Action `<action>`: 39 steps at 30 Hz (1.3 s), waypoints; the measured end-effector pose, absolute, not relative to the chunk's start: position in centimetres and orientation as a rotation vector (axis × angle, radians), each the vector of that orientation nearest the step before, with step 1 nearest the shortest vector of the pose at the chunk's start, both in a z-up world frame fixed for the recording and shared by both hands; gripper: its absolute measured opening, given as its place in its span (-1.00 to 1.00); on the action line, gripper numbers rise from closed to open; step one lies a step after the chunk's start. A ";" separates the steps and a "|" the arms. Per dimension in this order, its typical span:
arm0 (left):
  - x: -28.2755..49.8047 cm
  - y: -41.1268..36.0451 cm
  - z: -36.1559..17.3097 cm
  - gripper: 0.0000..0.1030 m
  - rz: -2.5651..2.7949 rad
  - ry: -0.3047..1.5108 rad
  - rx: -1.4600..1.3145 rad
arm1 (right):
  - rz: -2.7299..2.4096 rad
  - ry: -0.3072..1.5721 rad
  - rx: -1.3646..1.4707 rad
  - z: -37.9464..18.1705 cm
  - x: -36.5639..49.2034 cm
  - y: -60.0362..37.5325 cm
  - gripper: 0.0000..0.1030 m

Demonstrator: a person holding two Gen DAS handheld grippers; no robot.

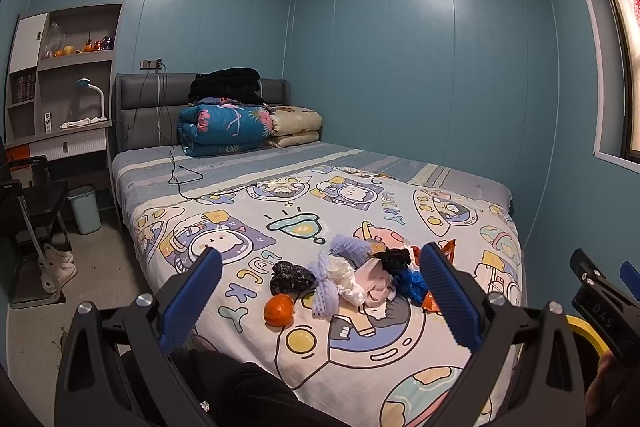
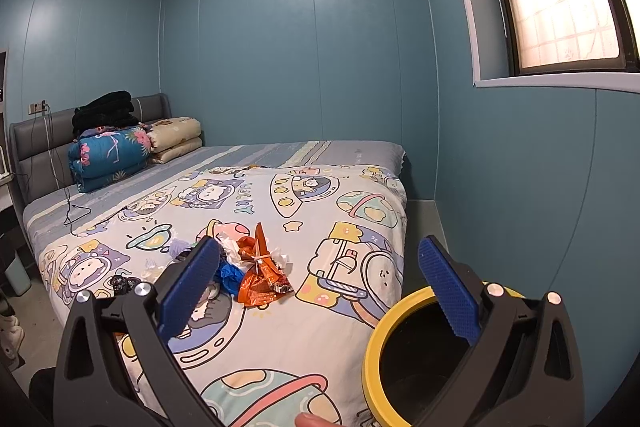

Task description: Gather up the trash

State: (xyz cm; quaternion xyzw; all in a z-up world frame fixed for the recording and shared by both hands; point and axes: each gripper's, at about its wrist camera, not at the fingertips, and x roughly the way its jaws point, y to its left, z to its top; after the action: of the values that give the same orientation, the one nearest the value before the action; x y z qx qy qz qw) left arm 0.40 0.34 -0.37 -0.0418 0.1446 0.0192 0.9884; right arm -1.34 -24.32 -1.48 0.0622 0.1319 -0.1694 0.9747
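Left gripper [image 1: 320, 291] is hanging spread wide, nothing between its blue pads, hovering short of the trash pile [image 1: 360, 275] on the bed [image 1: 400, 367]. Going left to right off that tool: outside its left finger, floor and a pale green bin [image 1: 85, 209] well off beside the bed frame. Just inside the left finger, the orange fruit [image 1: 279, 310] is sitting nearest, w/ a black crumpled wrapper [image 1: 291, 277] right behind it. Dead ahead, purple foam netting [image 1: 326, 291] and white tissue [image 1: 346, 281] are tangling together; toward the right finger, a black scrap and blue plastic [image 1: 412, 283] are bunching up.

Right gripper [image 2: 318, 287] is also gaping, empty. Blue plastic is peeking out beside its left finger, the orange foil bag [image 2: 262, 285] is lying just ahead between the fingers, and the yellow-rimmed bin [image 2: 374, 339] is waiting under its right finger, mouth open, black inside.

Step in hand, I'd say: first pick. Best bet is the right tool closing on the foil bag's bunched middle, not its flat edge, then a short swing right to the bin. Left should be taking loose bits one at a time, pinching low into the netting so it's not slipping out.

Room: plenty of bare bedspread left, right and beyond the pile. Watch the bed's near edge; light scraps could be rolling off, esp. the fruit. Bin rim is touching close to the right finger, so lift before swinging.
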 end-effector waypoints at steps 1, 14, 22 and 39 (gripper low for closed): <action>0.4 0.3 -0.4 0.85 0.039 0.291 -0.083 | -0.342 0.266 0.124 -1.5 -1.3 -24.3 0.85; 0.2 0.4 -0.7 0.85 0.033 0.296 -0.085 | -0.343 0.269 0.125 -1.7 -1.3 -24.1 0.85; 0.7 0.4 -0.7 0.85 0.043 0.305 -0.095 | -0.345 0.269 0.126 -1.6 -1.3 -24.2 0.85; 3.2 2.0 -1.5 0.85 0.092 0.246 -0.049 | -0.401 0.210 0.084 -2.2 0.4 -25.2 0.85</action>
State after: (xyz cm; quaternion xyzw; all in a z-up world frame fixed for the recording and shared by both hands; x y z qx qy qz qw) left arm 3.18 1.97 -1.51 -0.0244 0.1224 0.0456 0.9911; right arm 0.44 -25.16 -2.21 0.0414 0.1042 -0.1985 0.9737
